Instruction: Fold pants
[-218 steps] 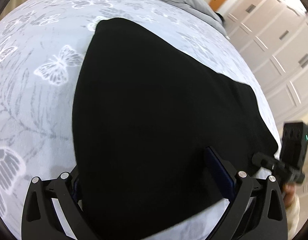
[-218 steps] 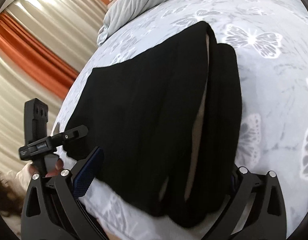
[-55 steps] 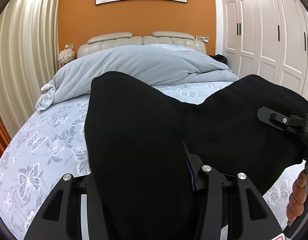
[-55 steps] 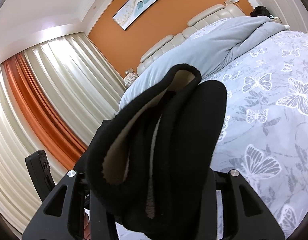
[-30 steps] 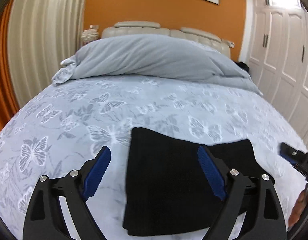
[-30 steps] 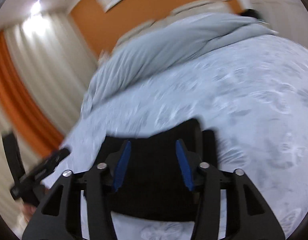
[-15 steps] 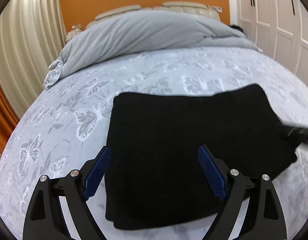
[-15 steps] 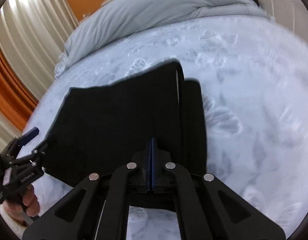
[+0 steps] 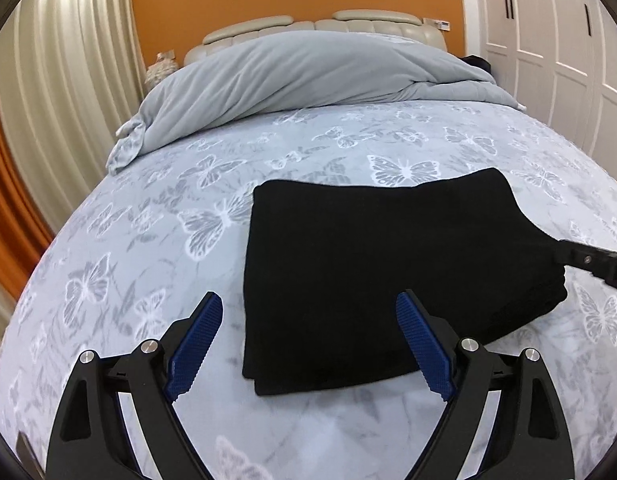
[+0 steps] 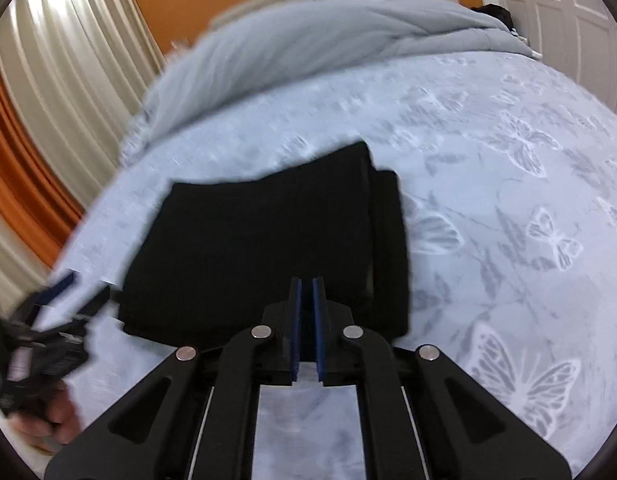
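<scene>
The black pants (image 9: 372,276) lie folded into a flat rectangular bundle on the butterfly-print bed (image 9: 148,248), nearer its foot than the grey duvet (image 9: 308,68) heaped at the far end. The left gripper (image 9: 310,344) hangs above the bundle's near edge with its jaws spread wide and nothing between them. The right gripper (image 10: 307,320) has its blue pads nearly together, empty, over the near edge of the pants.
</scene>
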A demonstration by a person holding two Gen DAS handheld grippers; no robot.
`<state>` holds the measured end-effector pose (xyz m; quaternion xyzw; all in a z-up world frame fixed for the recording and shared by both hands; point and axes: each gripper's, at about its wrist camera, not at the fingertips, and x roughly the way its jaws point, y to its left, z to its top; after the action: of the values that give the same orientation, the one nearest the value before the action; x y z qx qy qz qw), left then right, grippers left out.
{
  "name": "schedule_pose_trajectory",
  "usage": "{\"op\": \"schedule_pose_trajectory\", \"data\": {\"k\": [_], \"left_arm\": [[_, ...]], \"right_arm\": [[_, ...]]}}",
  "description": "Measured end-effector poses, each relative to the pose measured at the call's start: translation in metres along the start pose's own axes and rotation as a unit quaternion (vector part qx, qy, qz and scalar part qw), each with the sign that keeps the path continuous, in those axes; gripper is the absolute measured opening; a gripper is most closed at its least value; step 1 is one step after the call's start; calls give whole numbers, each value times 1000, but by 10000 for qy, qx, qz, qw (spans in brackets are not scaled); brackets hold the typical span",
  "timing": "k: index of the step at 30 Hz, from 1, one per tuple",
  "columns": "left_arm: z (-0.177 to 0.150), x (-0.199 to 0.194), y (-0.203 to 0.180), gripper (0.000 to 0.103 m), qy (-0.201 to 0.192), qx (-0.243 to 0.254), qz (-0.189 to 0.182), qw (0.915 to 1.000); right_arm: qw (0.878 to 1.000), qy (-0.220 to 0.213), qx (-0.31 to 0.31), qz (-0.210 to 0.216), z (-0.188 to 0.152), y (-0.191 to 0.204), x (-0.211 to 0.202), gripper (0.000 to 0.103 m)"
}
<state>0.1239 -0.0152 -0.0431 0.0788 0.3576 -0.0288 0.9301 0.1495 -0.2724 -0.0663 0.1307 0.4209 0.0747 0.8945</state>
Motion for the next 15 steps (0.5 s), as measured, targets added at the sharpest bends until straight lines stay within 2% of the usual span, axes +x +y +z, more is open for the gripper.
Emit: {"op": "schedule_pose_trajectory", "data": {"k": [2, 5, 8, 11, 14, 15], "left_arm": [[-3, 0, 0, 87, 21, -52, 34, 10000], [-5, 4, 1, 87, 74, -166, -14, 9998], [-7, 10, -1, 87, 144, -126, 4, 9998], [-8, 9, -3, 87, 171, -50, 48, 9998], [-9, 1, -1, 87, 173, -20, 58, 9998], [-9, -2, 0, 87, 183, -33, 53, 9998]], "right_arm": [[9997, 248, 51, -14, -6, -11, 16, 0], [9995, 297, 14, 46, -7, -14, 15, 0], [9991, 315, -243, -126, -9, -6, 12, 0], [9993, 336, -136, -82, -9, -7, 10, 0], [9997, 178, 102, -156, -12, -11, -11, 1], [9996, 121, 145, -211, -11, -12, -18, 6]]}}
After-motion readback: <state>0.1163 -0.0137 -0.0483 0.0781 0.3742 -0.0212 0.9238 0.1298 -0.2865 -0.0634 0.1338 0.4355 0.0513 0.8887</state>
